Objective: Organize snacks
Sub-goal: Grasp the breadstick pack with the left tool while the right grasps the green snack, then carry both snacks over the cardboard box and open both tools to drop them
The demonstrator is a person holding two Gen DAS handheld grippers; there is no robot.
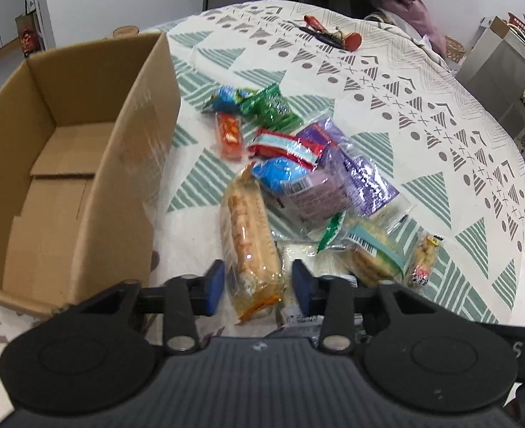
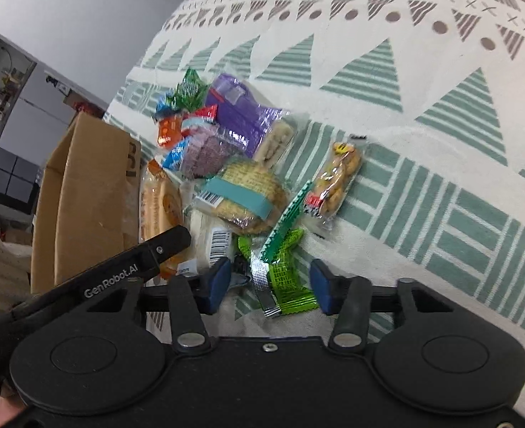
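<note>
A heap of wrapped snacks lies on the patterned tablecloth (image 1: 387, 114). My left gripper (image 1: 259, 287) is low over the heap's near end. Its blue pads flank the end of a long clear packet of golden crackers (image 1: 246, 235), with a small gap on the right side, so it is open. My right gripper (image 2: 270, 283) is open too, its pads either side of a lime-green packet (image 2: 285, 274) with a silver-edged green wrapper (image 2: 262, 278) lying across it. No pad presses on either. An open, empty cardboard box (image 1: 66, 178) stands left of the heap.
The heap also holds a purple bag (image 1: 355, 174), a round cracker pack with a teal band (image 2: 244, 192), a small peanut packet (image 2: 334, 178) and red, blue and green wrappers. Red-handled tools (image 1: 330, 32) lie at the far side. The left gripper's black body (image 2: 120, 278) crosses the right wrist view.
</note>
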